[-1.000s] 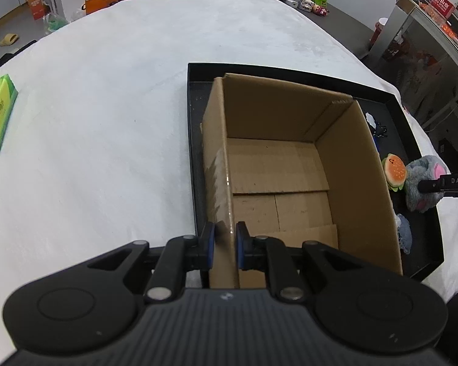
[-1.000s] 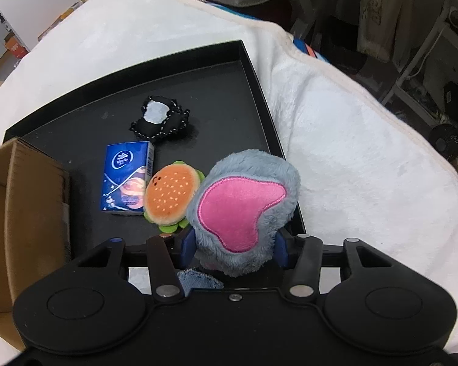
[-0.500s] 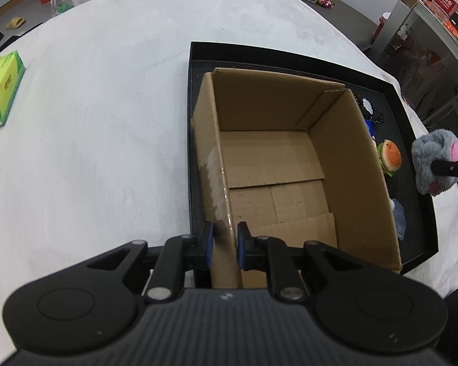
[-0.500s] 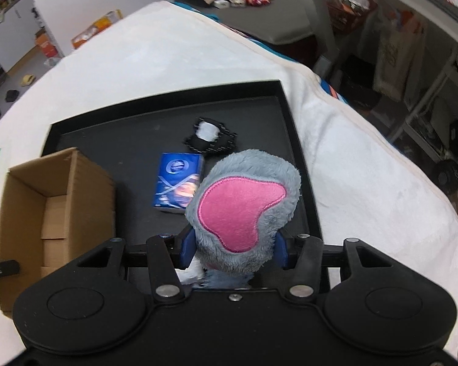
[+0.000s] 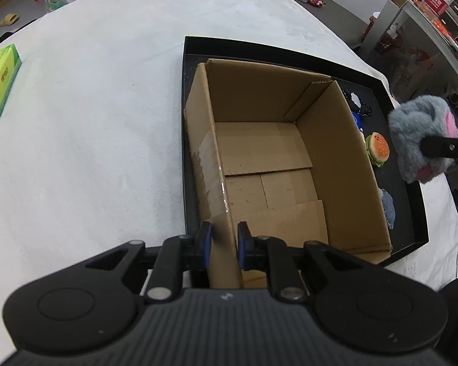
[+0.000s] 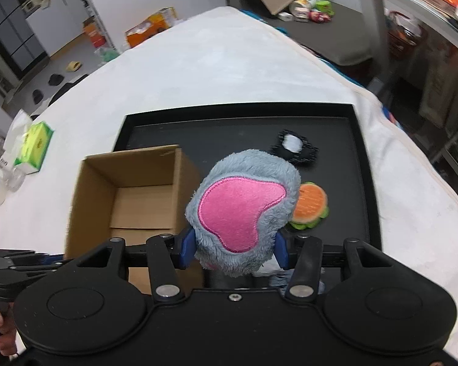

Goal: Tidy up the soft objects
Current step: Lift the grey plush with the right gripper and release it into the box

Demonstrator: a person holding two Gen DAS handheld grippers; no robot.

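Gripping grey plush (image 6: 244,210), right claw (image 6: 234,251), above tray (image 6: 363,164)

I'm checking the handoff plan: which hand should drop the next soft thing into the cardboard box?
Right. The right gripper already holds the grey plush raised beside the cardboard box, while the left gripper is clamped on the box wall, steadying it.

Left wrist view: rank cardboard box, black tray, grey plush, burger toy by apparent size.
1. Black tray, its outline encloses the box.
2. Cardboard box, nearly fills the tray.
3. Grey plush, held off the tray and possibly nearer the camera, so its rank over the burger is less sure.
4. Burger toy.
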